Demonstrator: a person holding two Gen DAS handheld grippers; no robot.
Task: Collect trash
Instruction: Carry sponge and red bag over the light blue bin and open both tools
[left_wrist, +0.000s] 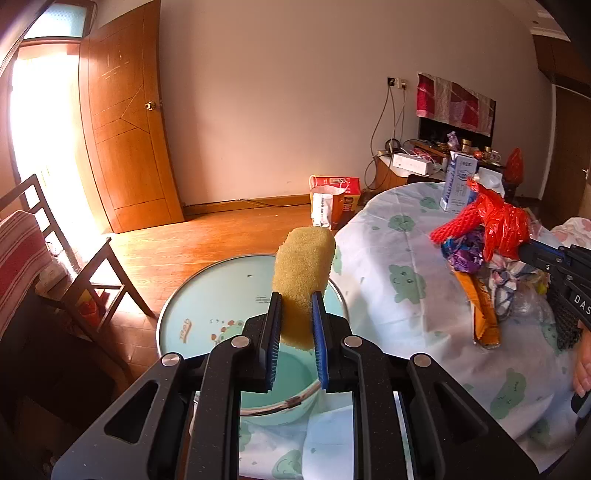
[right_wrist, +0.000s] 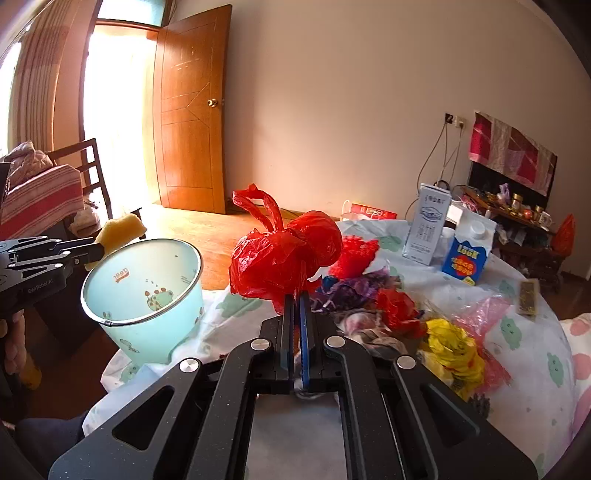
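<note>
The left gripper (left_wrist: 295, 314) is pinching a yellow oblong sponge (left_wrist: 303, 273) between its fingers above the pale-blue round plastic bin (right_wrist: 144, 284); at three o'clock, the right gripper (right_wrist: 295, 299), fingers pressed together, is clamping a crumpled red plastic bag (right_wrist: 280, 254) over the littered surface (right_wrist: 517, 332).

I'm in a lived-in room of a home. My landmark is the table (right_wrist: 524, 332) under its white cloth printed with green cartoon figures. Beyond it a panelled wooden door (right_wrist: 190, 122) stands open onto sunlit wooden flooring. Left of the table a wooden chair (left_wrist: 74, 258) carries striped bedding; behind the table a low cabinet (right_wrist: 517, 221) is crowded with cups and ornaments.
</note>
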